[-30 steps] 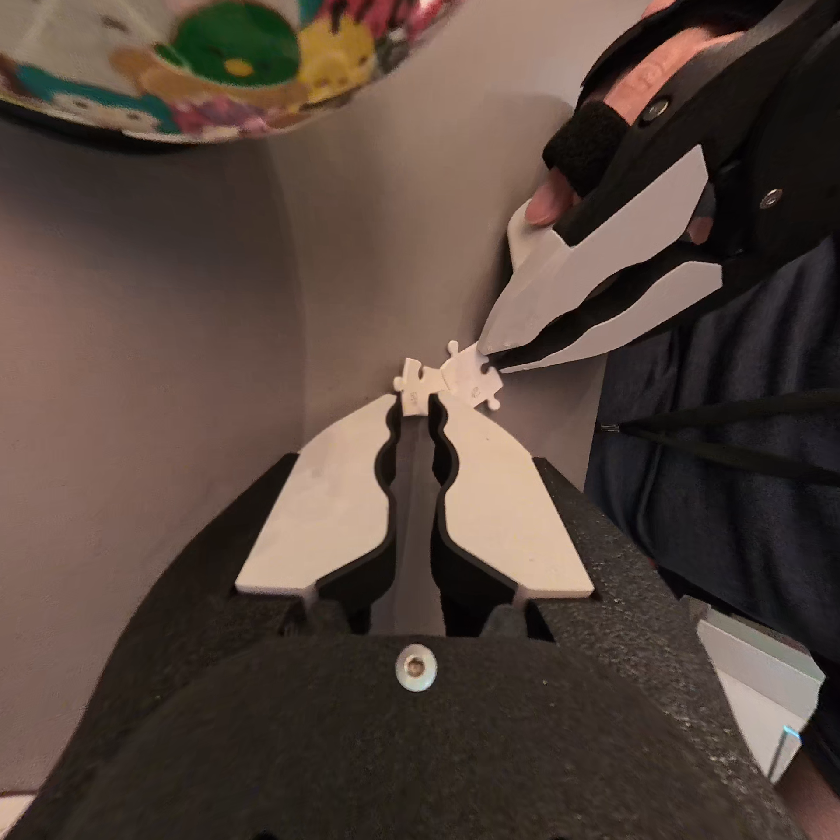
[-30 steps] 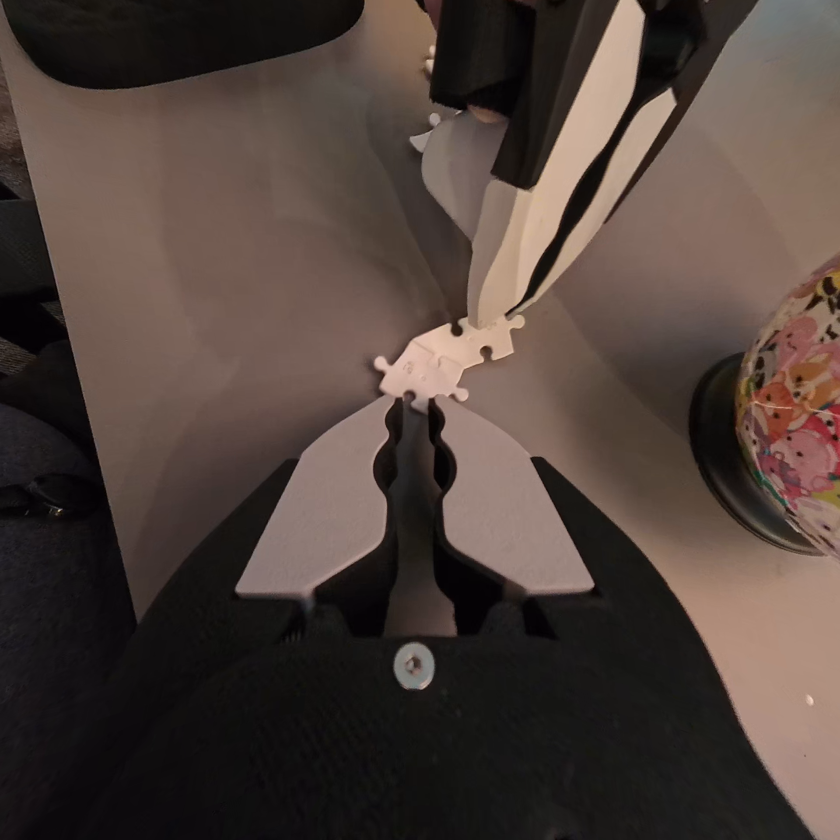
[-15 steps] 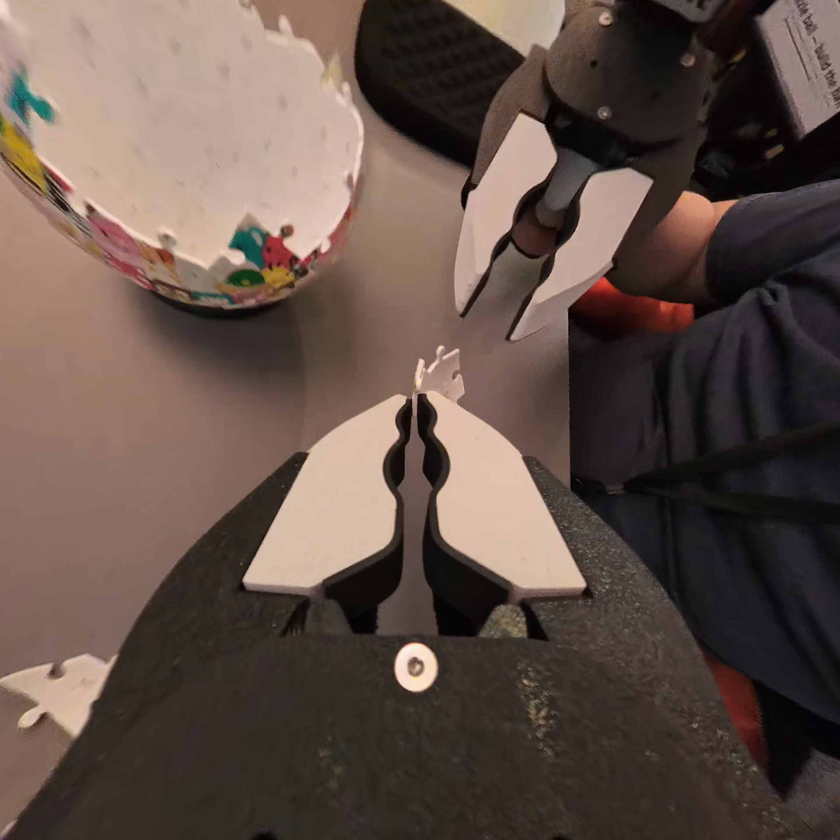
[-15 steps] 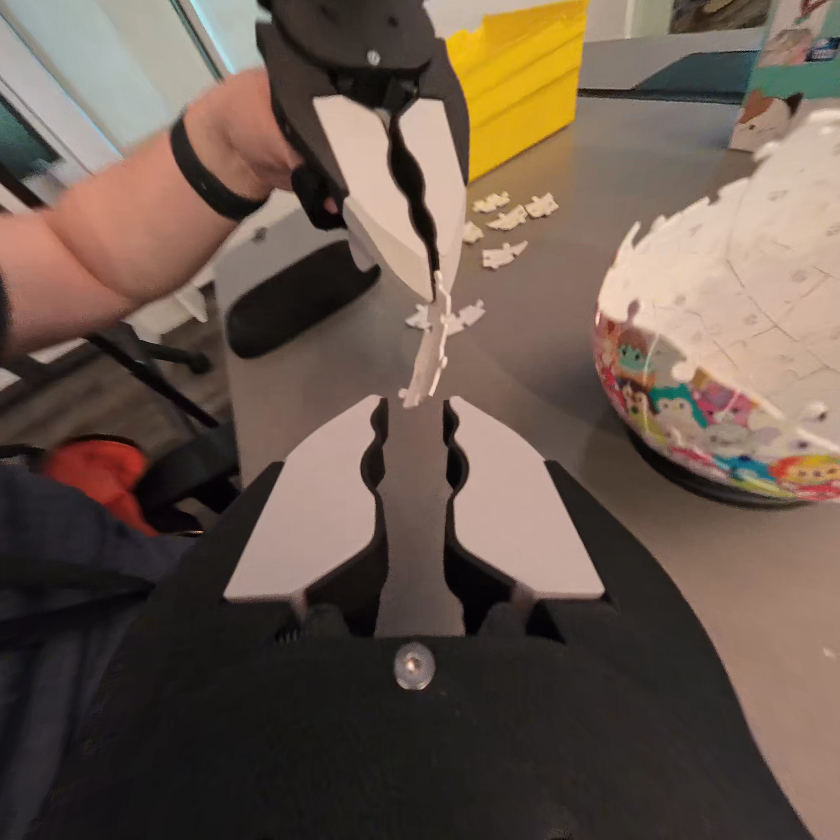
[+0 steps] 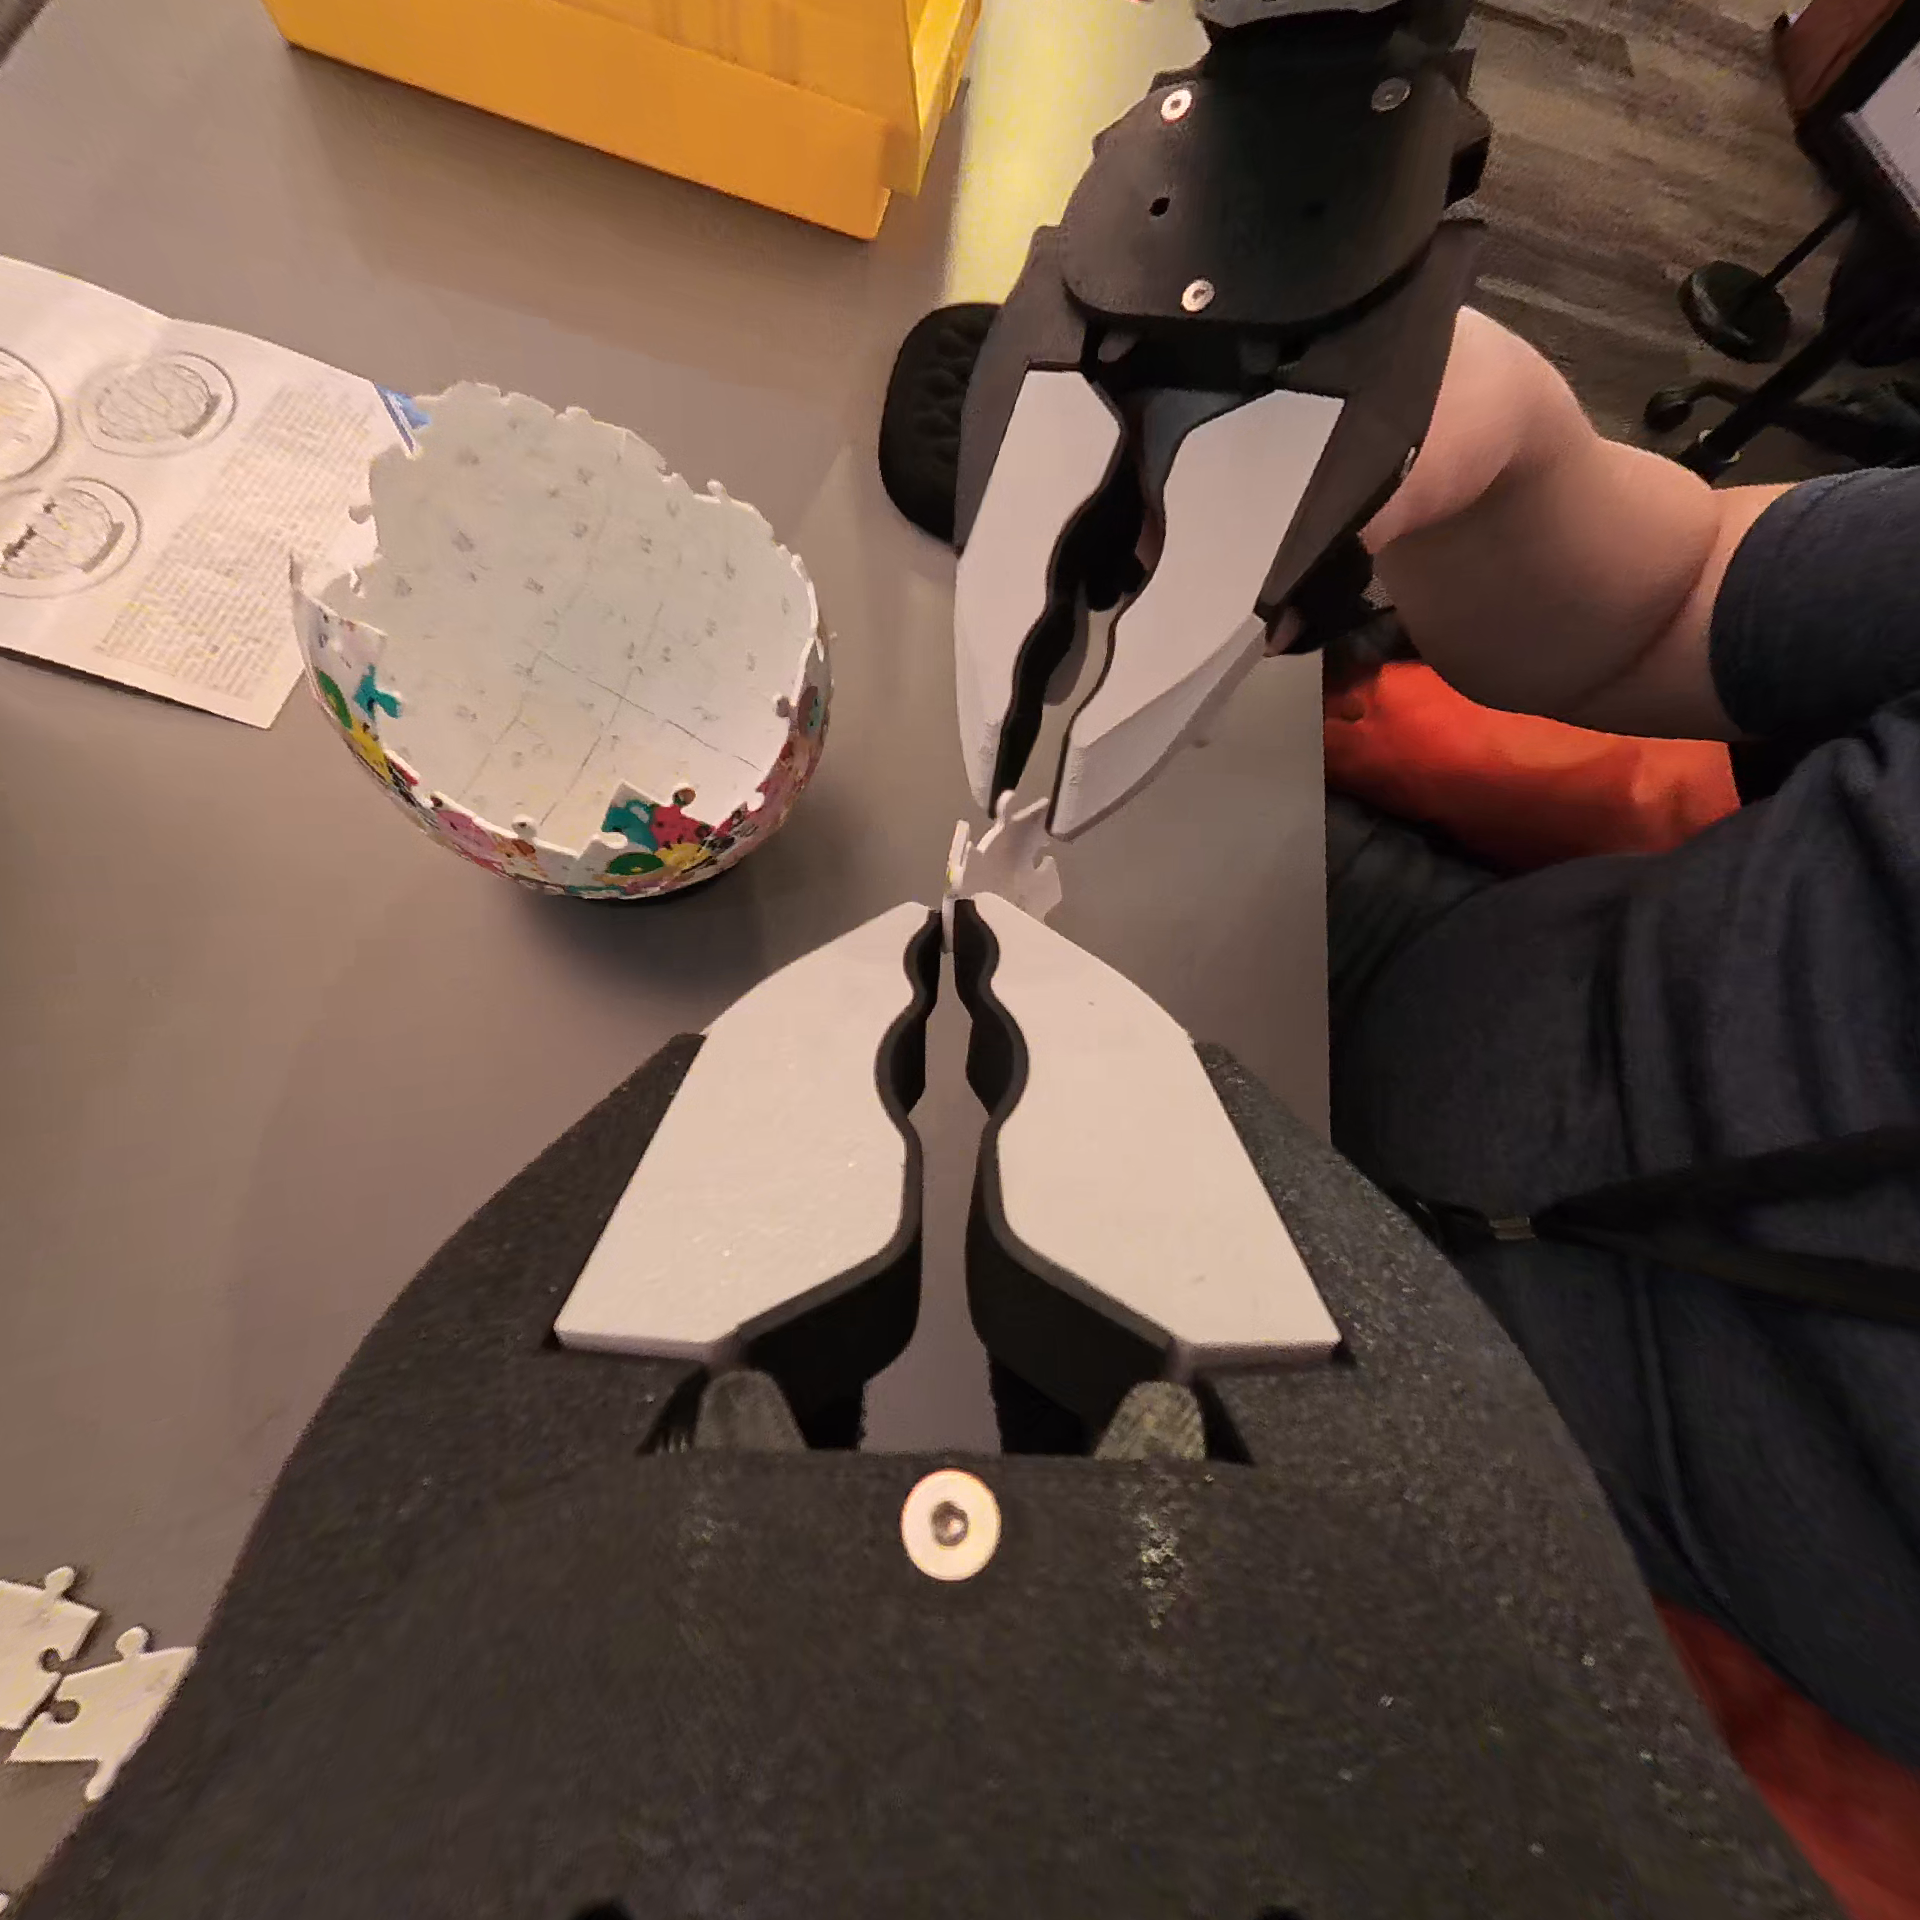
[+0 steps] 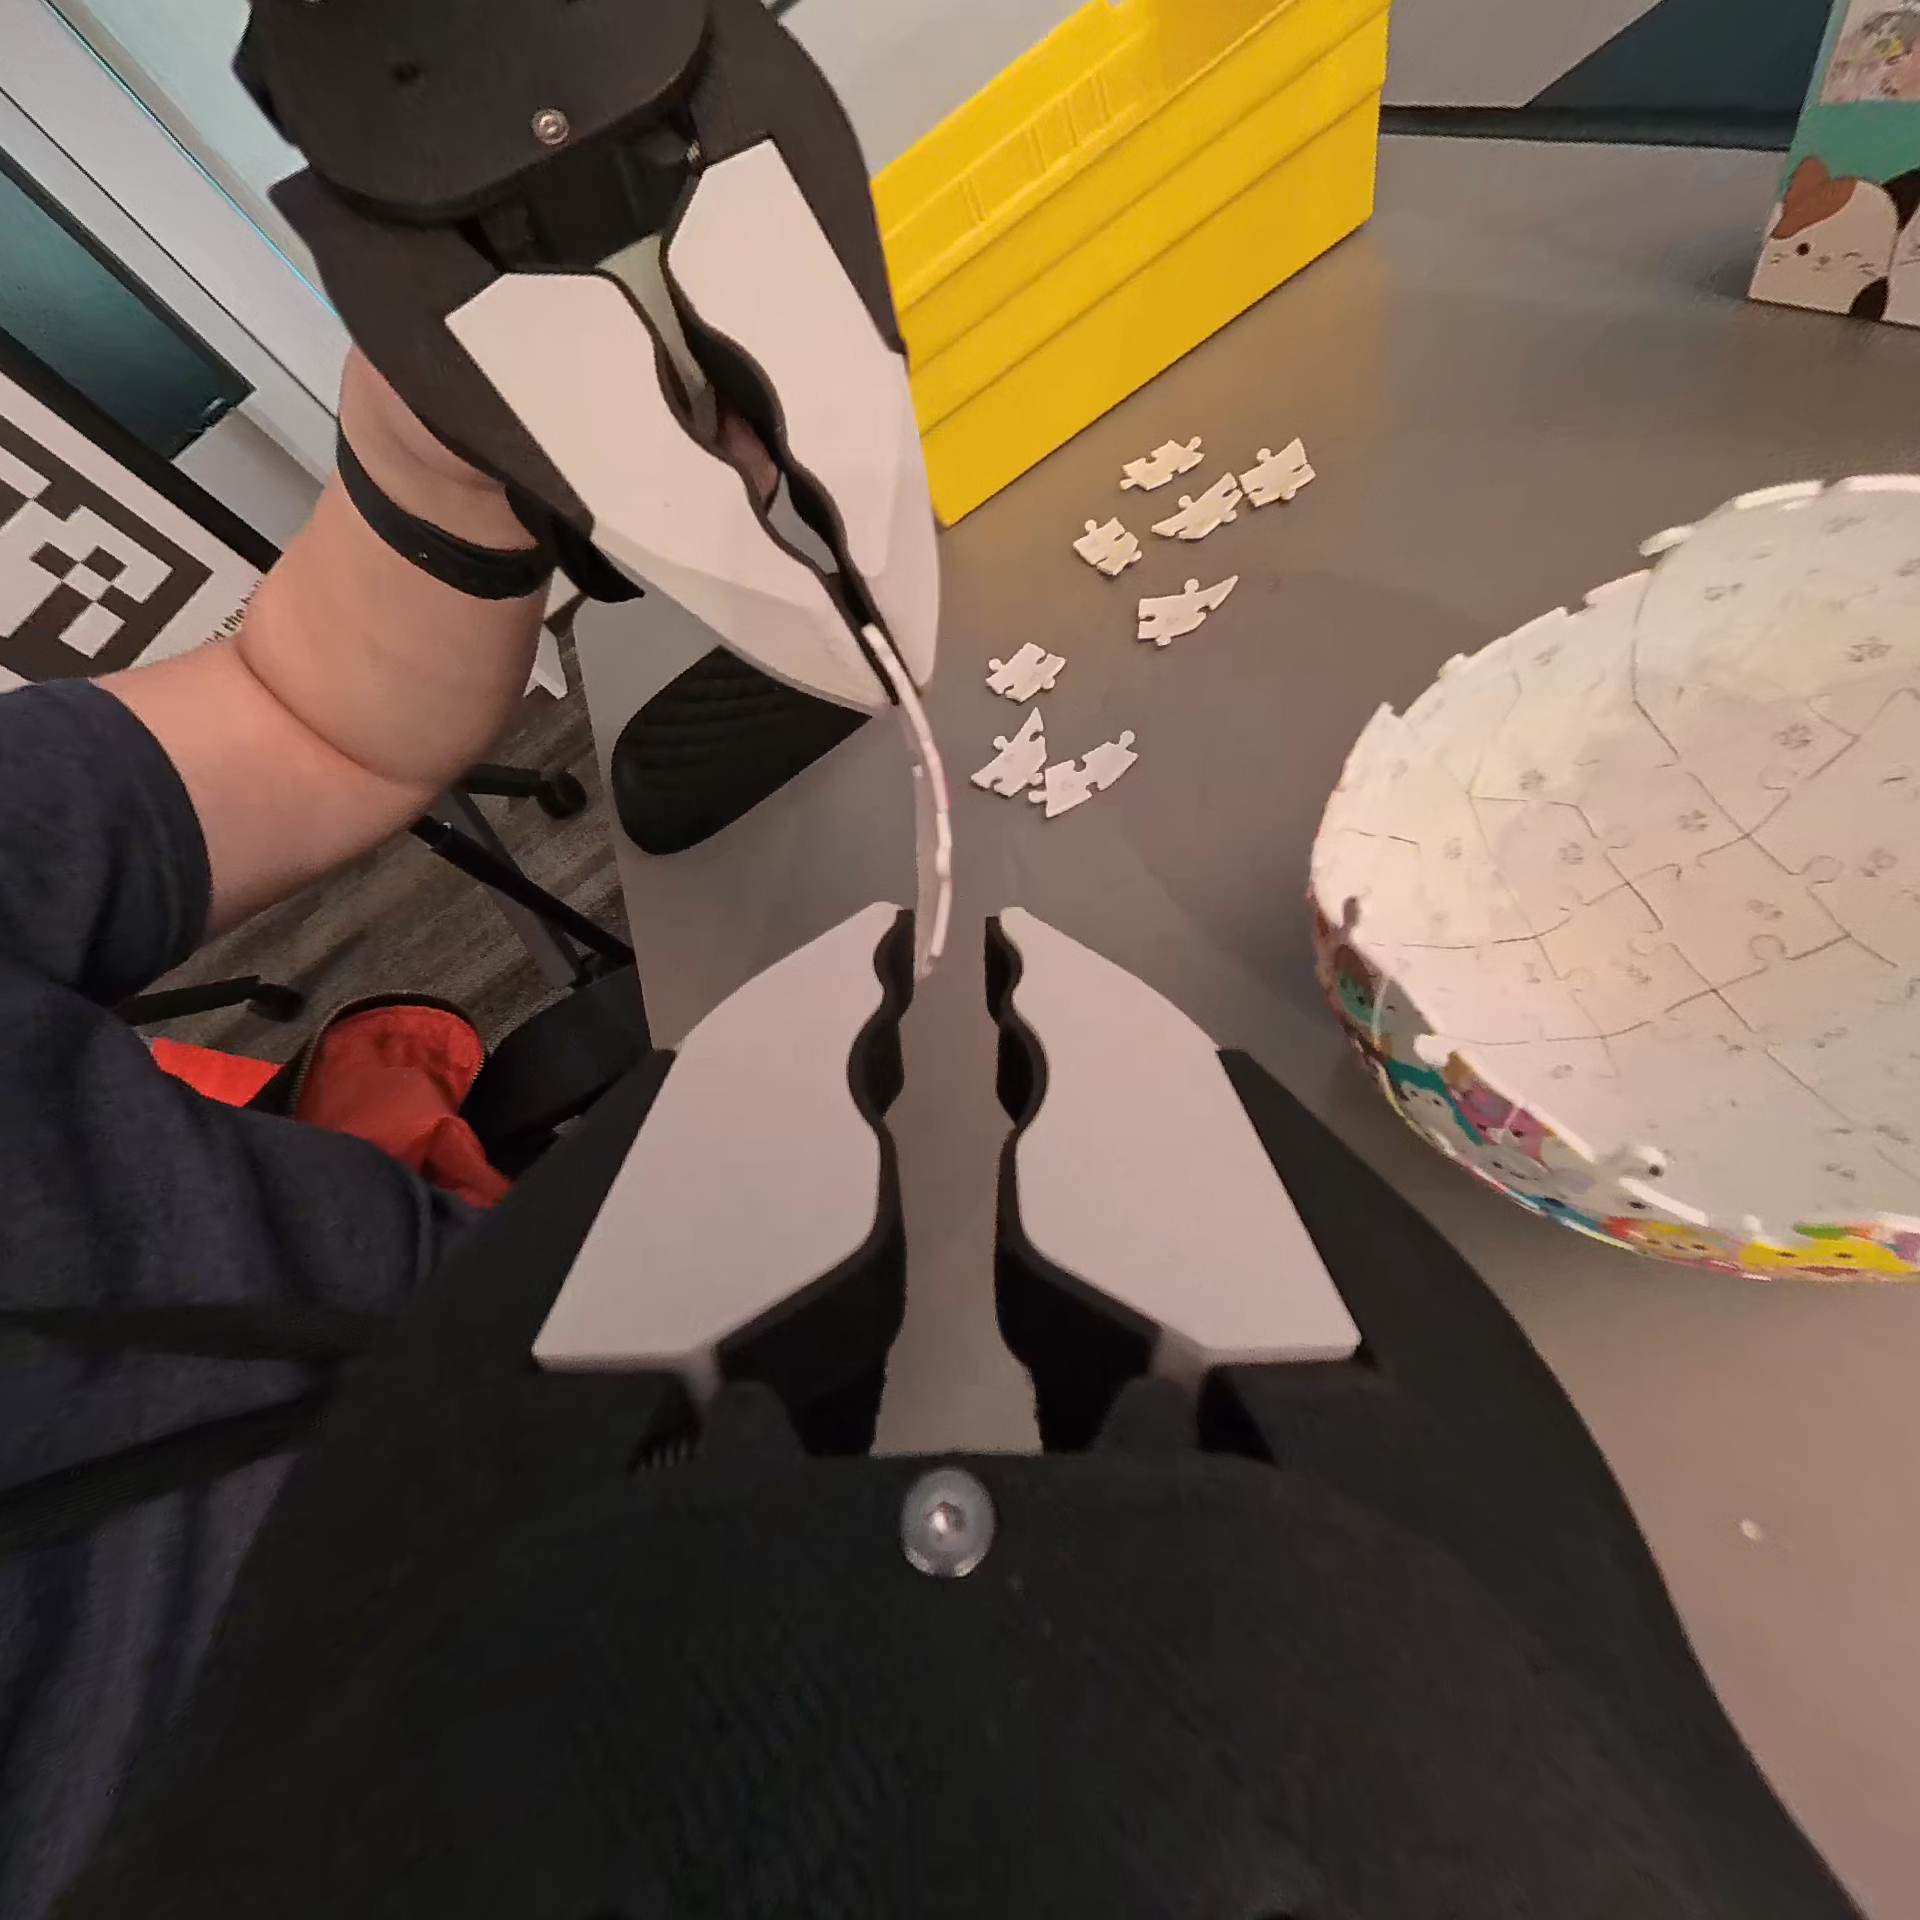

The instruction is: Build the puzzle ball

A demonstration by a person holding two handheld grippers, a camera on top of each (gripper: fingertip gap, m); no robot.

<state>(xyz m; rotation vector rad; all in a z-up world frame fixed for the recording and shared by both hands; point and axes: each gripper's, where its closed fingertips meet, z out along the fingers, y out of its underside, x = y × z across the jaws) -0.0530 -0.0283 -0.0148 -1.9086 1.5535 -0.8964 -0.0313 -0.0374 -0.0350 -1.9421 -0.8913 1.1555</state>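
My left gripper (image 5: 948, 914) is shut on a small curved strip of joined white puzzle pieces (image 5: 1013, 868) and holds it in the air above the grey table (image 5: 208, 1039). In the right wrist view the strip (image 6: 935, 821) shows edge-on, hanging from the left gripper (image 6: 894, 675). My right gripper (image 6: 951, 920) is open, and the strip's free end lies between its fingertips, close to the left finger. It also shows in the left wrist view (image 5: 1029, 816), open around the strip's far end. The half-built puzzle ball (image 5: 561, 665) stands on the table as an open bowl, white inside and colourful outside (image 6: 1662, 883).
Several loose white pieces (image 6: 1143, 623) lie beyond the grippers, and more at the near left (image 5: 62, 1662). A yellow bin (image 6: 1122, 239) stands at the back, a printed sheet (image 5: 156, 499) left of the ball, a picture box (image 6: 1849, 208) at the far right. The table edge and the person's lap are close by. The grippers' ends are close to 4 centimeters from one another.
A second ago both grippers gripped the joined pieces. The right gripper let go and opened; now its open fingers are back around the strip's free end. Both grippers have tilted away from the table.
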